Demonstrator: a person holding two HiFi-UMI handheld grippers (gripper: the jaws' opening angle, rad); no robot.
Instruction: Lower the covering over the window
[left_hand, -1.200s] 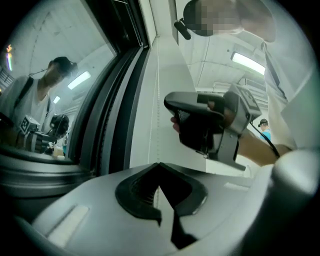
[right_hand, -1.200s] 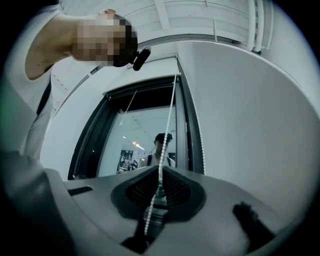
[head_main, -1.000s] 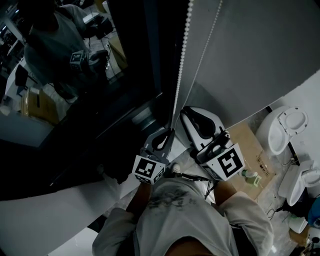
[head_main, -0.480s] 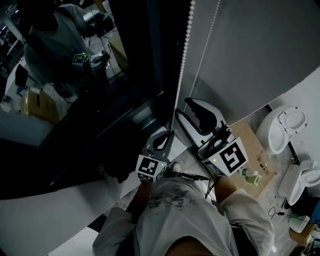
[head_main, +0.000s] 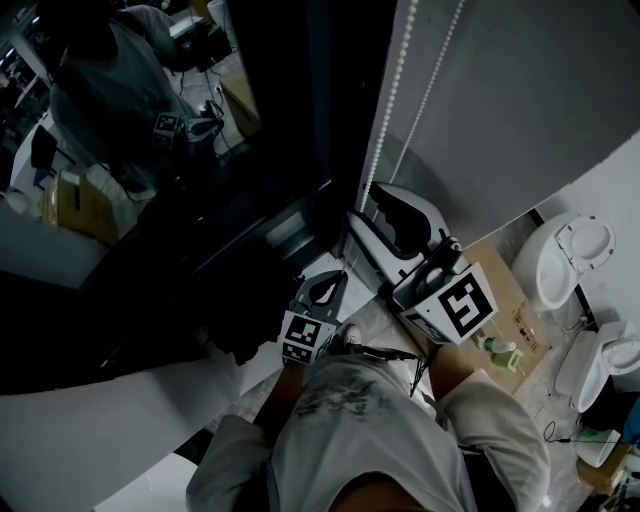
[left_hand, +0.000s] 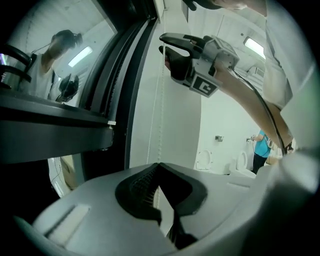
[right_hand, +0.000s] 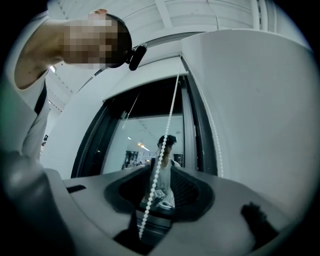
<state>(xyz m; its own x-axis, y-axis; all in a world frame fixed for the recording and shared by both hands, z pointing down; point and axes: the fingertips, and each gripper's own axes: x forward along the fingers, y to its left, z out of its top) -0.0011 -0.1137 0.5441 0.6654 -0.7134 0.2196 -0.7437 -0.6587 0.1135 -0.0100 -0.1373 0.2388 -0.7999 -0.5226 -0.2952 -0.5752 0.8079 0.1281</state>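
Window (right_hand: 135, 145)-side, only right gripper view shows chain (right_hand: 163, 150) between just-opened jaws.

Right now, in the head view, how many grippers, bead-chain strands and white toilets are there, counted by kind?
grippers: 2, left gripper and right gripper
bead-chain strands: 2
white toilets: 2
total: 6

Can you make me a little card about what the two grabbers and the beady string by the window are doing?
Place: beside a dark window
Bead chain: hangs in two strands beside the window
Left gripper: fingers shut on the bead chain
Right gripper: higher up; fingers have just been opening, bead chain between them, not gripped
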